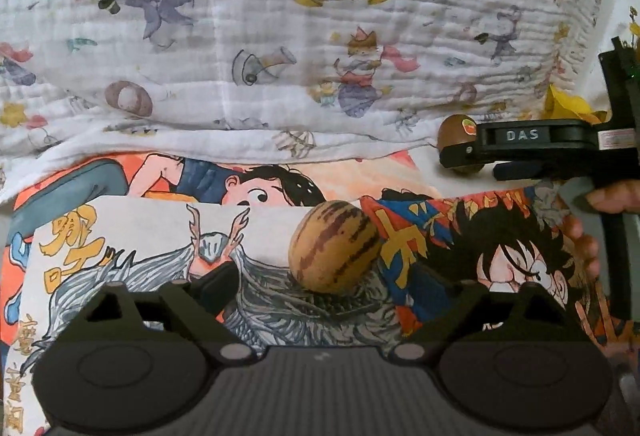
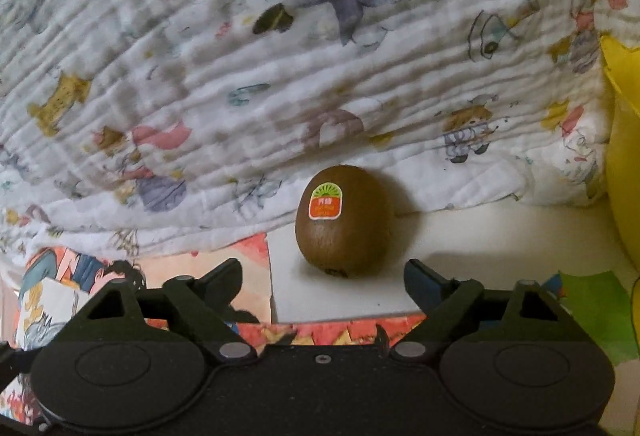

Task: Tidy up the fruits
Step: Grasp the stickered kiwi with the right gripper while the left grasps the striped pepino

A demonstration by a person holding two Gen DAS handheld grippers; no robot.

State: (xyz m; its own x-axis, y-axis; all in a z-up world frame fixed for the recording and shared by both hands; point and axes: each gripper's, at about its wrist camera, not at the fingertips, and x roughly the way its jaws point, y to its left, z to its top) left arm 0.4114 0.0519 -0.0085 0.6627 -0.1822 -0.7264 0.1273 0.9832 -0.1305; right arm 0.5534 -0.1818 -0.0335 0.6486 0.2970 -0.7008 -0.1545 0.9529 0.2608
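A tan fruit with brown stripes (image 1: 334, 246) lies on the cartoon-print cloth (image 1: 132, 248), just ahead of my open, empty left gripper (image 1: 336, 284). A brown kiwi with a red and green sticker (image 2: 346, 220) stands on a white surface (image 2: 480, 248), just ahead of my open right gripper (image 2: 324, 276) and centred between its spread fingers. In the left wrist view the right gripper (image 1: 460, 152) shows at the right edge, with the kiwi (image 1: 456, 130) at its tips.
A white quilted blanket with cartoon prints (image 1: 280, 36) rises behind both fruits like a wall. A yellow container (image 2: 624, 156) stands at the right. A green sheet (image 2: 596, 312) lies at the lower right.
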